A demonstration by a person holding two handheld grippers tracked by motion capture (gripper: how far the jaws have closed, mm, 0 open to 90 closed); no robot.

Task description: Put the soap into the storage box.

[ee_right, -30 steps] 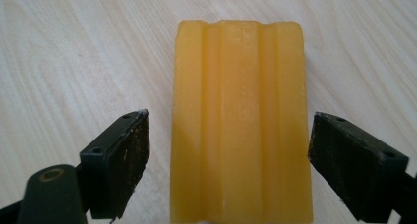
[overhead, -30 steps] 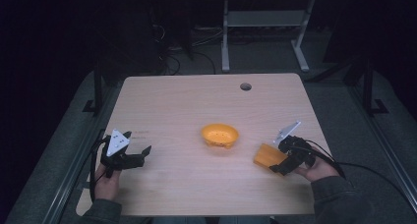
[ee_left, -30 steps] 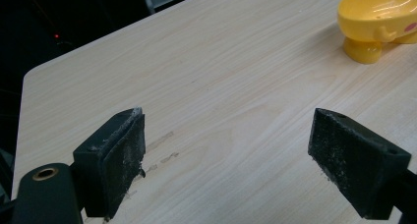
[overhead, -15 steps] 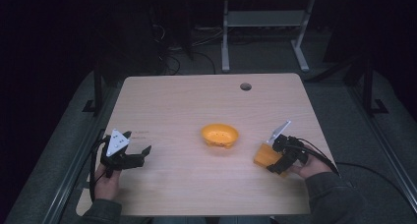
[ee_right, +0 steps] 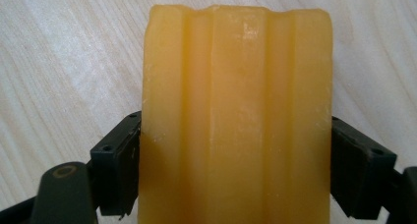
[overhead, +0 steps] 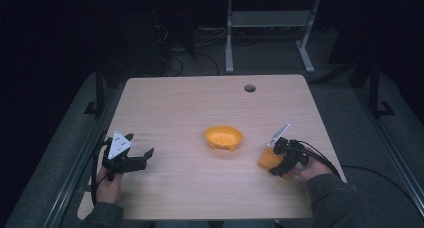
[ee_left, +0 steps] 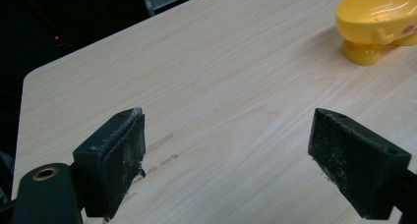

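We're working at a light wood table (overhead: pixel 200 103) w/ a round cable hole (overhead: pixel 249 88) near its far edge. An orange bowl (overhead: pixel 223 137) is sitting about mid-table, betw. our two hands; in the left gripper view it's showing up top right as a glossy yellow-orange bowl on a short foot. Beyond the table, a pale metal stand (overhead: pixel 270 23) and some cables are lying on the dark floor. Nothing is standing betw. the bowl and either tool; bare wood all round.

We're holding the right gripper (overhead: pixel 280 160) near the table's right front edge, w/ the orange block (overhead: pixel 270 159) sitting in its jaws, just left of our right hand (overhead: pixel 310 169). In the right gripper view, the block (ee_right: pixel 236 116) is running straight up betw. the two black jaws, both pads pressing against its sides, so the tool is clamping it at roughly block width. The block is lying well apart from the bowl, to the bowl's right and nearer us. Can't tell whether it's resting on the wood or lifted a bit.

The block is looking waxy, yellow-orange, oblong, w/ long grooves running lengthwise and a slightly uneven far end.

The left gripper (overhead: pixel 131 157) is resting low at front left, jaws spread wide, gripping nothing; only wood is showing betw. them.
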